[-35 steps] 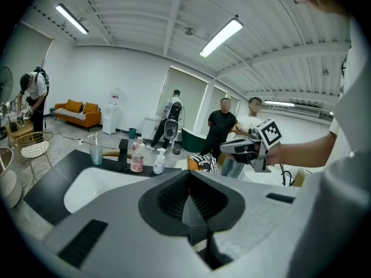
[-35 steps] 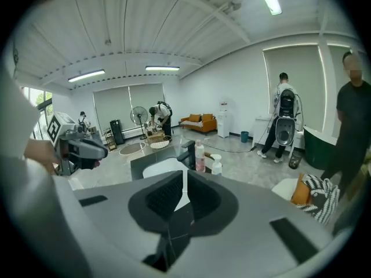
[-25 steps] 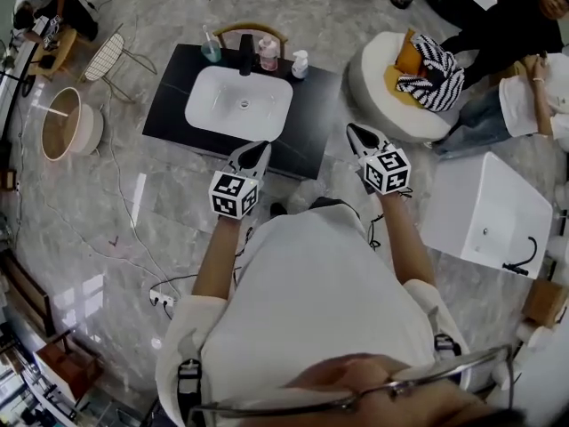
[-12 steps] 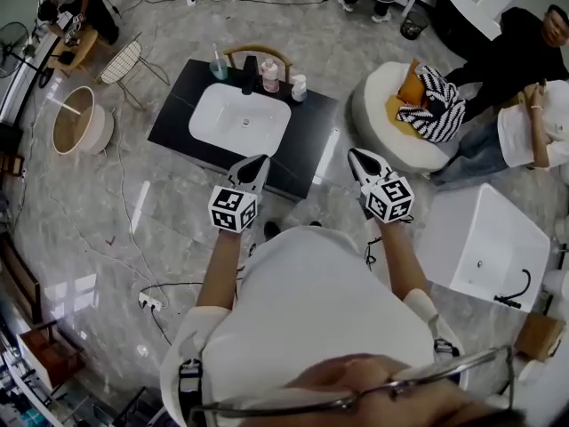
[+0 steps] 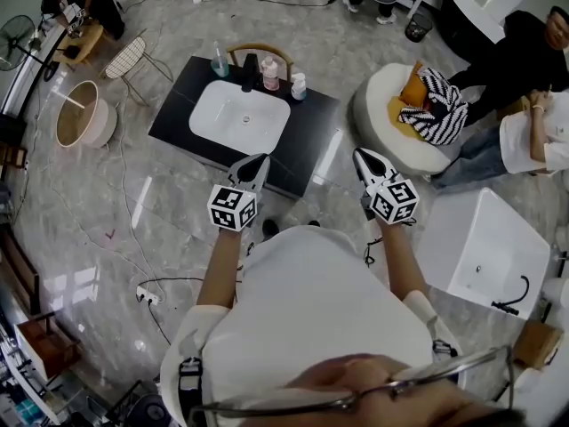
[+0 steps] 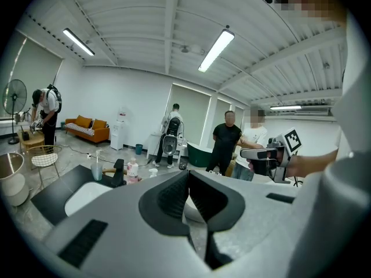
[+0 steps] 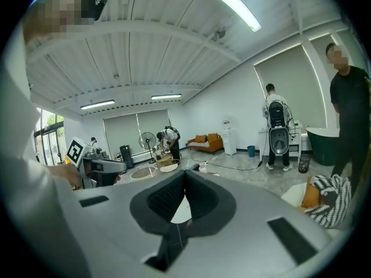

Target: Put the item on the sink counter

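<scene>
Beyond the left gripper [image 5: 257, 161] and right gripper [image 5: 364, 155] — both closed, empty — lies the black sink counter [image 5: 177, 119], pink bottle [image 5: 269, 75] at its far edge.

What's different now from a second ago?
Little. In the head view the right gripper drifted slightly toward the person, and the left gripper barely shifted. Nothing was taken or let go: both sets of fingers stay shut and empty. The counter and the bottles on it stayed put.

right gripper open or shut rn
Shut. In the right gripper view the right gripper has its jaw tips pressed together, and nothing is held between them.
</scene>
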Demonstrator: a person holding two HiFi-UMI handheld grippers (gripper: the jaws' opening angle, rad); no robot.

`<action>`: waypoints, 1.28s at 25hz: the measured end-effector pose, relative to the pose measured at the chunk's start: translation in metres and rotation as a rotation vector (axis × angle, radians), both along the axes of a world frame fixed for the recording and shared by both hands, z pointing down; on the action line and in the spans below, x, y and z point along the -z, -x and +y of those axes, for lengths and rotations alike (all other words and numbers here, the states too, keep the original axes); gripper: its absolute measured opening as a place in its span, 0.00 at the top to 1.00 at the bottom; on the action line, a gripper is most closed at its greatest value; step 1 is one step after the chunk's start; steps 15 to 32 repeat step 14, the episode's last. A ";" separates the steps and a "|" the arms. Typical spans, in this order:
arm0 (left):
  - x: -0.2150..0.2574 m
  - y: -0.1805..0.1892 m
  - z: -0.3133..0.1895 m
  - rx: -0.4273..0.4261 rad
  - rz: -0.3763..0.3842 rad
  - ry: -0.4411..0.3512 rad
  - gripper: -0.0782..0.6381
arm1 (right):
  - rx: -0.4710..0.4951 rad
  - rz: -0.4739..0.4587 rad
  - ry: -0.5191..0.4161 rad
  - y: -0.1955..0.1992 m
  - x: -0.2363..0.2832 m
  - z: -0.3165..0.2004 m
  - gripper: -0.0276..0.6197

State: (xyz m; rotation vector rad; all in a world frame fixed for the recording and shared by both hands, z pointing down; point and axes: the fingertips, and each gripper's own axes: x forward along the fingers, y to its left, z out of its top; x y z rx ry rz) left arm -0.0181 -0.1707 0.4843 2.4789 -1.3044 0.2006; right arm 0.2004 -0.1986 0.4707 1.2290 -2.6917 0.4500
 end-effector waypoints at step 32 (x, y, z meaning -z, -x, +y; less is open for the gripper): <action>0.000 0.001 0.000 0.016 0.007 0.001 0.88 | 0.017 0.004 0.002 0.000 -0.002 0.001 0.95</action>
